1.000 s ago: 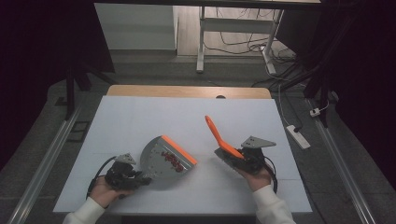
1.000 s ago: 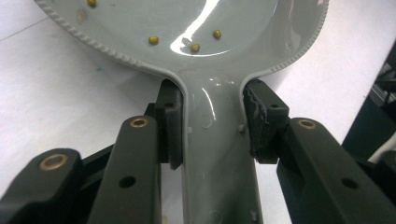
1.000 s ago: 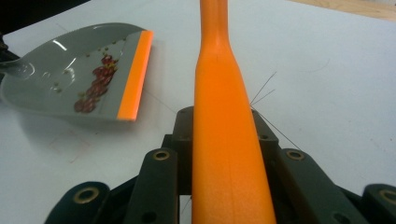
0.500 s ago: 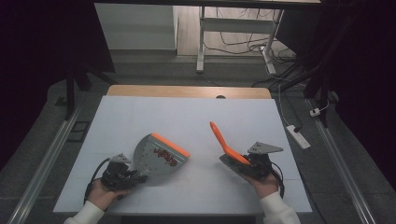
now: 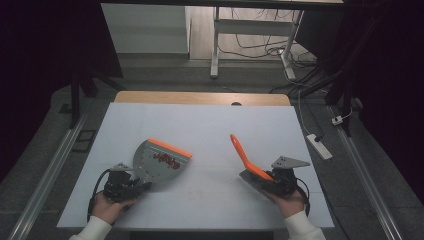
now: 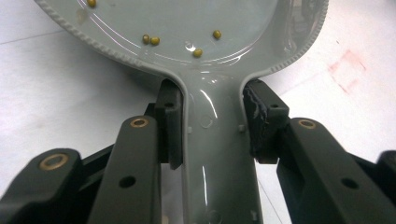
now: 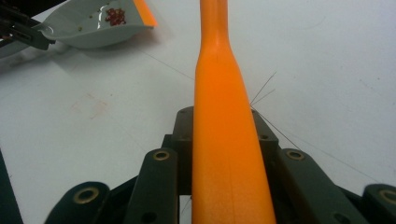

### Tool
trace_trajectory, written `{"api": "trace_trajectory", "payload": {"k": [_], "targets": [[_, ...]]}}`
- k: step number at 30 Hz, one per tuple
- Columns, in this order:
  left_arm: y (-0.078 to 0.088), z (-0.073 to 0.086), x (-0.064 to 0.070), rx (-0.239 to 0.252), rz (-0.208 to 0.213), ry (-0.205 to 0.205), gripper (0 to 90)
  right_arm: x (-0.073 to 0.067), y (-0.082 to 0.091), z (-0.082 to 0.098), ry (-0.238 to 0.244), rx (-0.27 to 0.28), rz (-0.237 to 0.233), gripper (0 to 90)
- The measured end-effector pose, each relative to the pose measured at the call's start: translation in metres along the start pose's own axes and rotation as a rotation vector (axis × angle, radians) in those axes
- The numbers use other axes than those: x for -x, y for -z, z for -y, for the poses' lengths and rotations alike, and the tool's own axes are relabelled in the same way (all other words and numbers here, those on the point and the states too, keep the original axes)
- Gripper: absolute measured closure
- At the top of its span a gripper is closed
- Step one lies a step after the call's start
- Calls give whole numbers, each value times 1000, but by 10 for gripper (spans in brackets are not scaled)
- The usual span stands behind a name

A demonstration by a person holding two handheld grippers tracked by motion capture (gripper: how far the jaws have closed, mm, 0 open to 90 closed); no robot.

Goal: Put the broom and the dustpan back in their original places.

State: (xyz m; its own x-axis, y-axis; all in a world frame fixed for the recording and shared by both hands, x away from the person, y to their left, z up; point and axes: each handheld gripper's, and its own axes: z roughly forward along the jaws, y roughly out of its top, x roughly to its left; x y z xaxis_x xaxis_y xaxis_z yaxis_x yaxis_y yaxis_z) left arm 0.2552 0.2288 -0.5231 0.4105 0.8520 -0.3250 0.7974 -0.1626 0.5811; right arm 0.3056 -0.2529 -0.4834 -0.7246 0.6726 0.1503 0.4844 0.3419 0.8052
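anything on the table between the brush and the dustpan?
Nothing visible. The table between the brush, shut in the right tool, and the dustpan, shut in the left tool, is bare apart from a faint stain. The pan's orange lip faces away from the person.

Brush (image 7: 224, 116) tip beyond frame top

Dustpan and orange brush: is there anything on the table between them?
Nothing sits there. In the high view, only bare white table lies between the dustpan and the brush, apart from a faint reddish smudge on the top.
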Motion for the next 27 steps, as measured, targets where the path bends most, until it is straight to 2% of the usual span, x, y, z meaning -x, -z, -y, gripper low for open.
{"api": "trace_trajectory", "payload": {"k": [12, 20, 27], "targets": [[3, 3, -5, 41, -63, 94, 617, 2, 5, 3, -41, -20, -6, 707], [3, 4, -7, 61, -109, 155, 617, 7, 4, 8, -118, -48, -15, 707], [-1, 4, -8, 58, -127, 174, 617, 15, 1, 12, -177, -71, -5, 707]]}}
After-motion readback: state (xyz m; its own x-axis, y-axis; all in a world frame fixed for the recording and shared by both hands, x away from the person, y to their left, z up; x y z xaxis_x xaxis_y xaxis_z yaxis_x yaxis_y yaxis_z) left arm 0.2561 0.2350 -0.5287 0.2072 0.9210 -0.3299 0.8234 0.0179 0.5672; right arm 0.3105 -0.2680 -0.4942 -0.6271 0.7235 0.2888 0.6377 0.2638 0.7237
